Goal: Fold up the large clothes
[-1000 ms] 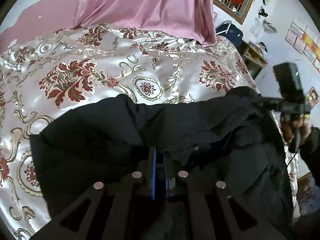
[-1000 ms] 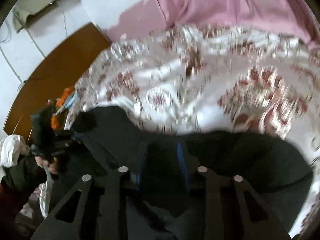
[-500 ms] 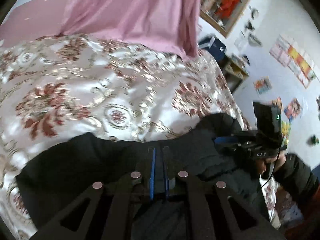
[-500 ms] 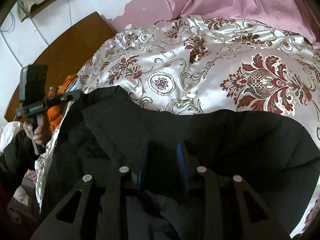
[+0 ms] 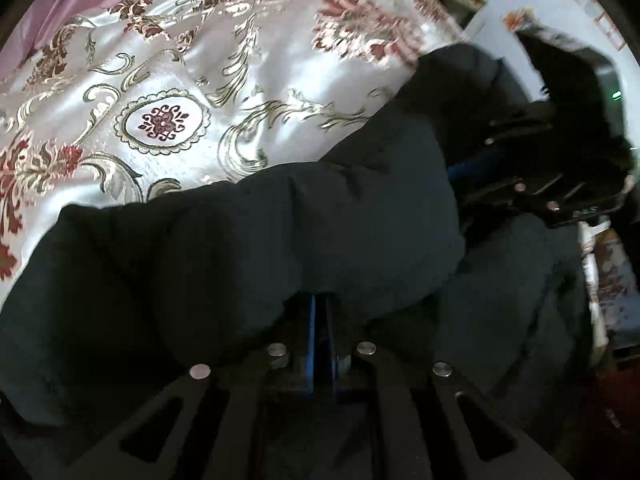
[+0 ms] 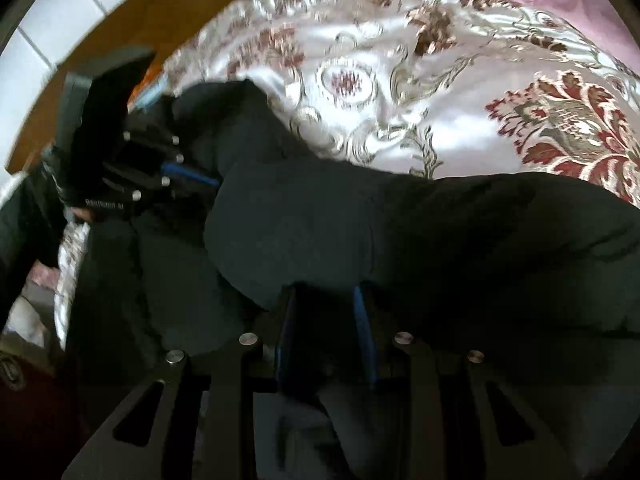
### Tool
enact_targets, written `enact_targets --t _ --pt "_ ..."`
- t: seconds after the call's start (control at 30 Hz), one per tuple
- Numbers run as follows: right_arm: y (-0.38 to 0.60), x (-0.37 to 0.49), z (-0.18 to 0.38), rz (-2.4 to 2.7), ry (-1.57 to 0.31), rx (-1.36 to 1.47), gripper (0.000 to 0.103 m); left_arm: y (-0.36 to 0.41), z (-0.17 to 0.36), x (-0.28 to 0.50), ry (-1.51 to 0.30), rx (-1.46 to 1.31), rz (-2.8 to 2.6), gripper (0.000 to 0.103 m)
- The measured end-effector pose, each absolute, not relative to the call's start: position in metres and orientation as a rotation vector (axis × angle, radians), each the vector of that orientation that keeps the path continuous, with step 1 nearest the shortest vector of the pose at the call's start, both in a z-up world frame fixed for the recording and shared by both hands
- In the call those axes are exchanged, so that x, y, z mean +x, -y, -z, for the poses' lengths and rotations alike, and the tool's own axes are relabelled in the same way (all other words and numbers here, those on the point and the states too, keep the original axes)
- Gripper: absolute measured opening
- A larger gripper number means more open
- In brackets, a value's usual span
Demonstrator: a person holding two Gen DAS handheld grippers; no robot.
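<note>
Across the bed's near edge, a black garment (image 5: 256,240) is lying over the floral bedspread (image 5: 168,80).
Left gripper (image 5: 320,312) is pinching the garment's near fold almost shut; right gripper (image 6: 324,304) is clamping a thicker bunch of it, jaws narrowly apart.

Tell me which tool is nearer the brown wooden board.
Left. The left tool grips the black garment right beside the brown wooden board; the right tool holds it farther away.
</note>
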State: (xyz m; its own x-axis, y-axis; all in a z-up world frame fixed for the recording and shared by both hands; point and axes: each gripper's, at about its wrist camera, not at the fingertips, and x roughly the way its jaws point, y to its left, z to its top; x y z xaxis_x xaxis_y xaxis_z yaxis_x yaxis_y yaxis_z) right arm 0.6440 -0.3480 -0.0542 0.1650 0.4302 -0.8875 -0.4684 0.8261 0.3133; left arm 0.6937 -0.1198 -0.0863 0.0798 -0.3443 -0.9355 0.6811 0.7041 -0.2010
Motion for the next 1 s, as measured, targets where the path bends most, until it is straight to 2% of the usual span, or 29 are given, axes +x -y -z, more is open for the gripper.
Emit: enact_targets --t 0.17,0.43,0.57,0.7,0.8,0.9,1.0 --pt "0.335 0.662 0.071 -0.556 -1.267 -0.094 0.022 0.132 0.110 0.709 -1.270 0.342 0.682 0.004" --pt "0.325 0.678 0.096 -0.468 -1.166 -0.097 0.019 0.130 0.129 0.703 -1.191 0.309 0.627 0.004" --pt "0.336 0.666 0.073 -0.493 -1.121 -0.025 0.019 0.110 0.111 0.684 -1.109 0.238 0.648 0.004" --pt "0.333 0.658 0.039 -0.580 -1.077 0.072 0.023 0.088 0.106 0.680 -1.134 0.135 0.646 0.004" --pt "0.309 0.661 0.044 -0.609 -1.143 -0.018 0.023 0.080 0.113 0.684 -1.172 0.125 0.636 0.004" --pt "0.292 0.660 0.073 -0.586 -1.271 -0.115 0.023 0.091 0.115 0.685 -1.194 0.161 0.633 0.004" --pt "0.289 0.663 0.094 -0.554 -1.303 -0.117 0.021 0.093 0.119 0.684 -1.195 0.180 0.630 0.004"
